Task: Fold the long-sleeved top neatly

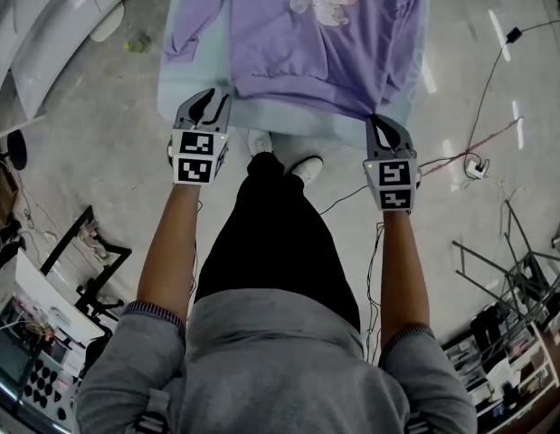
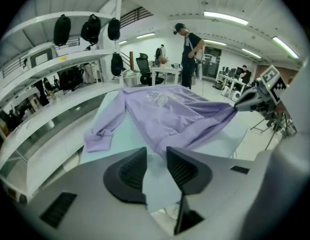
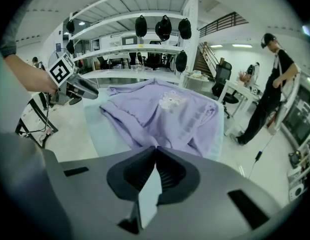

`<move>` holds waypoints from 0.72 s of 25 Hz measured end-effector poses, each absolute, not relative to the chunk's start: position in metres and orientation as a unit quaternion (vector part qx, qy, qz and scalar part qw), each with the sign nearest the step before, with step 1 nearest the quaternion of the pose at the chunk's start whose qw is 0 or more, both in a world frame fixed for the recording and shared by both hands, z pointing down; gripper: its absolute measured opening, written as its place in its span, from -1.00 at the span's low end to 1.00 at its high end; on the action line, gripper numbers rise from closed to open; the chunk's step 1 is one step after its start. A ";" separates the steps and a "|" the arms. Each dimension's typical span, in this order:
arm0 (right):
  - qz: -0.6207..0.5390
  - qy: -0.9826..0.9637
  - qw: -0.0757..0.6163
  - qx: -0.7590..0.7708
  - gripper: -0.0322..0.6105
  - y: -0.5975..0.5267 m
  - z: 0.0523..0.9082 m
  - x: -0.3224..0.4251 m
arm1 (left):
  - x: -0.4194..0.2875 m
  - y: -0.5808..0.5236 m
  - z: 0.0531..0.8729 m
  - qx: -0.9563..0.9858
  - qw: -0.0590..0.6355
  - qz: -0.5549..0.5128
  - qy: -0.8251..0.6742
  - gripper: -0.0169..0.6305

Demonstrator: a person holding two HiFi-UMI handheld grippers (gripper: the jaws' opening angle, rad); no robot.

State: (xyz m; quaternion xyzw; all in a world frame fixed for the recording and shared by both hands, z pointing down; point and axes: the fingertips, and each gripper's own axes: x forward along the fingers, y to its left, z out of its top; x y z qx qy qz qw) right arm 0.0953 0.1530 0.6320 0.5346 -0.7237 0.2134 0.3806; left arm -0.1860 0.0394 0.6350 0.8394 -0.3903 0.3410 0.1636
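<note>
Top (image 1: pixel 316 43) lies spread, print up, on the pale blue surface (image 1: pixel 185 84) at upper centre of the head view. One sleeve (image 1: pixel 182 48) trails toward the upper left.

My right fingers (image 3: pixel 170 171): closed together, pinching the hem corner at the top's lower right. The fabric is drawn to a point there.

My left fingers (image 2: pixel 132 171): apart, gripping nothing, at the surface's near edge just beside the lower-left hem corner. Only the surface shows in the gap.

You face one purple top (image 1: pixel 307 52), one table (image 1: pixel 194 61), two grippers (image 1: pixel 210 98) (image 1: pixel 377 120) and two white shoes (image 1: pixel 260 141) (image 1: pixel 307 165).
</note>
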 end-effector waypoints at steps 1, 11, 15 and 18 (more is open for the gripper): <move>0.211 -0.725 0.380 0.535 -0.84 0.152 0.632 0.094 | -0.177 0.043 0.638 0.844 0.152 0.348 -0.379 -0.47; 0.202 -0.722 0.380 0.543 -0.85 0.149 0.629 0.097 | -0.139 0.031 0.669 0.843 0.032 0.411 -0.346 -0.81; 0.199 -0.721 0.378 0.545 -0.85 0.151 0.626 0.098 | -0.157 0.026 0.650 0.848 0.040 0.378 -0.369 -0.83; 0.194 -0.728 0.373 0.542 -0.85 0.153 0.617 0.091 | -0.177 0.030 0.631 0.850 0.046 0.358 -0.384 -0.84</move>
